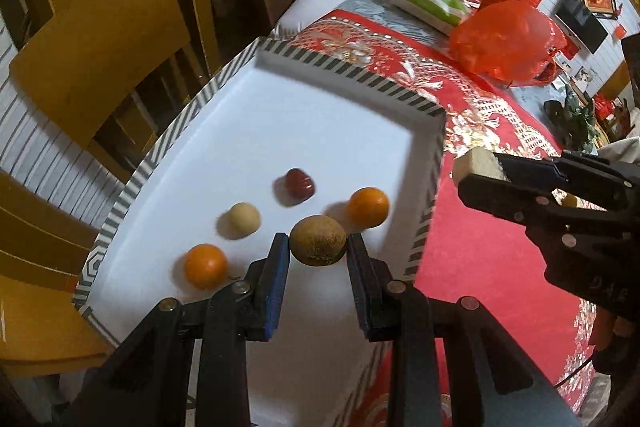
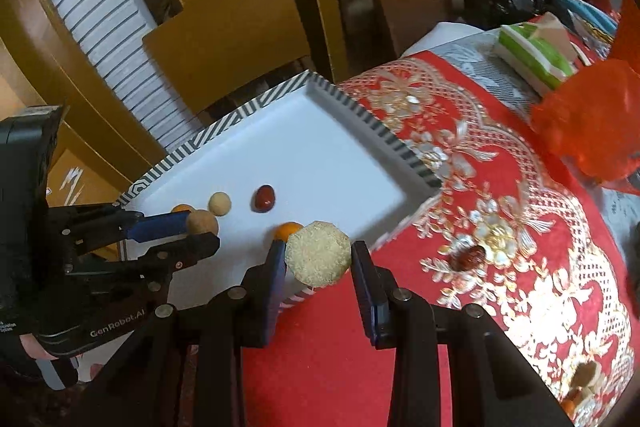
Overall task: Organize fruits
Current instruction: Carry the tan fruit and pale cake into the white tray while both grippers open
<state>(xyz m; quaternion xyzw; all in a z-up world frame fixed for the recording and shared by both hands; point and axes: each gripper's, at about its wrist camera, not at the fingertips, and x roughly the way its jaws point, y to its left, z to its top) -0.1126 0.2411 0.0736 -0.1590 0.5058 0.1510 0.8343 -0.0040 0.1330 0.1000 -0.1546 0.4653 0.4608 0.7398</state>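
Note:
My left gripper (image 1: 318,243) is shut on a brown round fruit (image 1: 318,241) and holds it over the near part of the white tray (image 1: 280,115) with the striped rim. On the tray lie two oranges (image 1: 205,265) (image 1: 367,207), a pale round fruit (image 1: 243,218) and a dark red fruit (image 1: 299,183). My right gripper (image 2: 318,255) is shut on a pale rough disc-shaped fruit (image 2: 318,258), just off the tray's (image 2: 312,147) near right rim over the red cloth. A dark red fruit (image 2: 468,258) lies on the cloth to the right.
A red embroidered tablecloth (image 2: 500,187) covers the table. A red plastic bag (image 1: 508,39) and a green and white box (image 1: 432,1) sit beyond the tray. Wooden chairs (image 1: 100,39) stand along the table's left side. More small fruit (image 2: 580,383) lies at the near right.

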